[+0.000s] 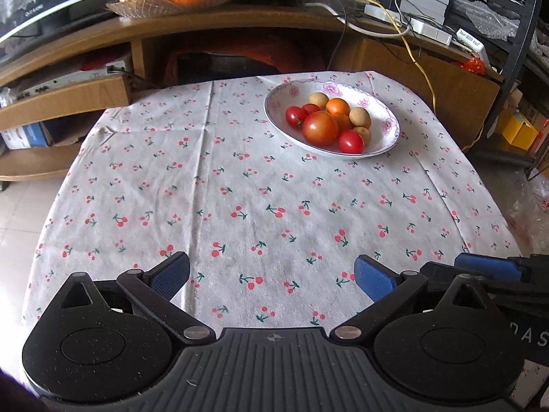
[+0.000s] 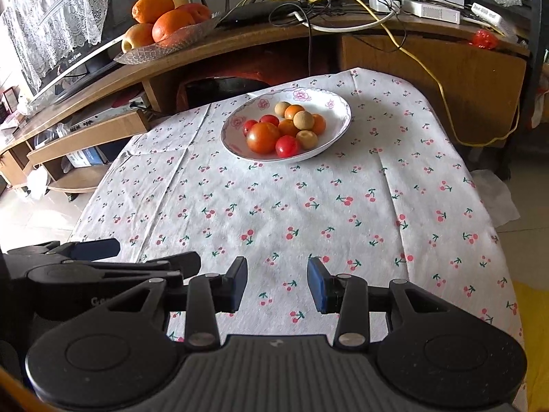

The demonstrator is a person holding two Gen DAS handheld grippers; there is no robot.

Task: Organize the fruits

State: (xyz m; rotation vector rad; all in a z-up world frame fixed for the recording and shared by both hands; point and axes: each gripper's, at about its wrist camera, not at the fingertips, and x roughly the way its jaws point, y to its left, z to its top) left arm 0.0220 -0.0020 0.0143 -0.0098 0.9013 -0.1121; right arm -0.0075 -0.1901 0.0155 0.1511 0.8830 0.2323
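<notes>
We list one table point(image 1: 240, 206), covered by a white cloth point(image 2: 274, 206) printed with small red cherries.

Item: one white bowl point(image 1: 384, 103) with pink flowers on its rim, standing on the far part of the cloth, right of centre in the left wrist view. We count inside it one large tomato point(image 1: 320, 128), three small red tomatoes point(image 1: 350, 141), two or three small oranges point(image 1: 338, 106) and three tan round fruits point(image 1: 360, 117), all heaped together and touching.

Item: left claw point(image 1: 272, 274), low over the near edge of the table, jaws spread wide with blue pads point(image 1: 372, 279) facing each other, nothing between them. It is well apart from the bowl.

Item: right claw point(image 2: 277, 283), just beside the left one at the same near edge, jaws parted by a narrower gap, nothing held. In its view we see the left claw's black arms at the lower left; in the left wrist view we see its blue pad at the lower right.

Item: one wooden shelf unit point(image 2: 240, 37) behind the table. On its top we note a glass dish point(image 2: 164, 46) holding big oranges point(image 2: 173, 25) and a yellowish fruit point(image 2: 139, 36), a black router point(image 2: 260, 12) with antennas, white power strips point(image 2: 432, 10), and a yellow cable point(image 2: 442, 92) trailing down the right side.
</notes>
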